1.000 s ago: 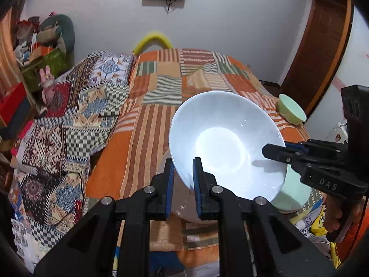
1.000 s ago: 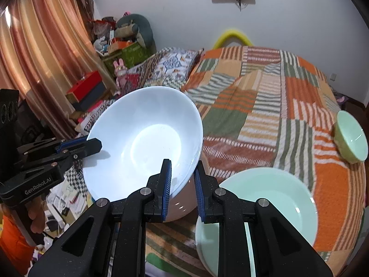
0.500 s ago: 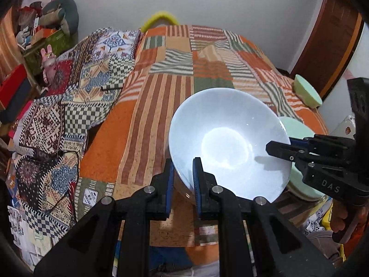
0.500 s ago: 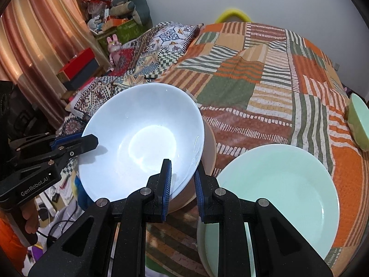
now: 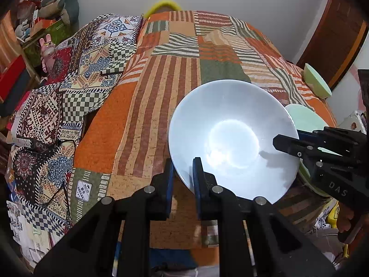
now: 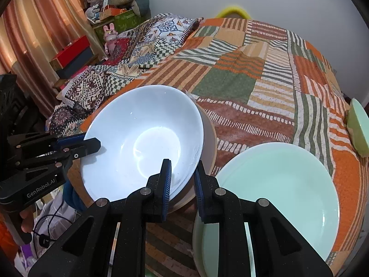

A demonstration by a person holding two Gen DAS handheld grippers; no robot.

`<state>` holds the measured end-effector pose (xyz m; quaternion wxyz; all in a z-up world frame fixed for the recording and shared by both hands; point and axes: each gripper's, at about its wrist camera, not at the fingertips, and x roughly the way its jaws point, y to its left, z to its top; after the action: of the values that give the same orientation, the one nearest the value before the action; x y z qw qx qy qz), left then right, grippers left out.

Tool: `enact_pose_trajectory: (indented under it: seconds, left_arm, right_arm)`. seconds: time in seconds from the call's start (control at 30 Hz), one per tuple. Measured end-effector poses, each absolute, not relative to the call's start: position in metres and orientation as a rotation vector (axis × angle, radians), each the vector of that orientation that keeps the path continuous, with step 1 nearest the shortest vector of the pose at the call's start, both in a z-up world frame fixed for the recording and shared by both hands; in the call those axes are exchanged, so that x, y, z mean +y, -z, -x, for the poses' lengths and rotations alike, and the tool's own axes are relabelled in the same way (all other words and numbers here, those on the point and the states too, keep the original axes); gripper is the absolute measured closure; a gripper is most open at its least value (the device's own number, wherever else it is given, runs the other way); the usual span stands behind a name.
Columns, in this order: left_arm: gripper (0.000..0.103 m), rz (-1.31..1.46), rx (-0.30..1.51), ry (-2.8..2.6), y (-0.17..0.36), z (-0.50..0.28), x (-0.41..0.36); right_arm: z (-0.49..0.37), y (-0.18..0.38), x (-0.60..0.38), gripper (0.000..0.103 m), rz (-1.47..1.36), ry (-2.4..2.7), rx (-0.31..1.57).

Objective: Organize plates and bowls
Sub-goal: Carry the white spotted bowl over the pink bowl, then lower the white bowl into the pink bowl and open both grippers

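White bowl (image 5: 233, 143): held tilted over the near edge of the bed, above a beige bowl (image 6: 208, 143) whose rim shows just behind and under it.
Left gripper (image 5: 182, 173): pinches the white bowl's near-left rim, one finger inside, one outside.
Right gripper (image 6: 182, 175): pinches the opposite rim the same way.
Green plate (image 6: 283, 184): flat on the bedspread, just beside the beige bowl, partly under the right gripper.
Small green bowl (image 5: 317, 83): tipped on its side near the bed's far right edge, well apart.
Bedspread (image 5: 184, 69): orange, green and tan striped patchwork.
Patterned quilt (image 5: 76, 76): heaped along the left side.
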<state>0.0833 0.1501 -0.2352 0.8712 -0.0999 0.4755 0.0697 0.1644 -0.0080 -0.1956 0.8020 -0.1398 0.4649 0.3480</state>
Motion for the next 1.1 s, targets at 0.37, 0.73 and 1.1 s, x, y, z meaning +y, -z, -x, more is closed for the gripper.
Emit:
enact_pose_trajectory:
  seconds: [0.37, 0.73, 1.1]
  left_arm:
    - [0.088, 0.210, 0.996, -0.165, 0.240, -0.088, 0.153]
    - [0.084, 0.171, 0.971, -0.178, 0.232, -0.089, 0.148]
    - [0.084, 0.142, 0.932, -0.175, 0.212, -0.085, 0.142]
  right_arm:
    - [-0.164, 0.200, -0.002, 0.078, 0.309, -0.756, 1.003]
    - [-0.168, 0.197, -0.008, 0.076, 0.285, -0.763, 1.022]
    - [-0.161, 0.184, -0.008, 0.073, 0.357, -0.701, 0.923]
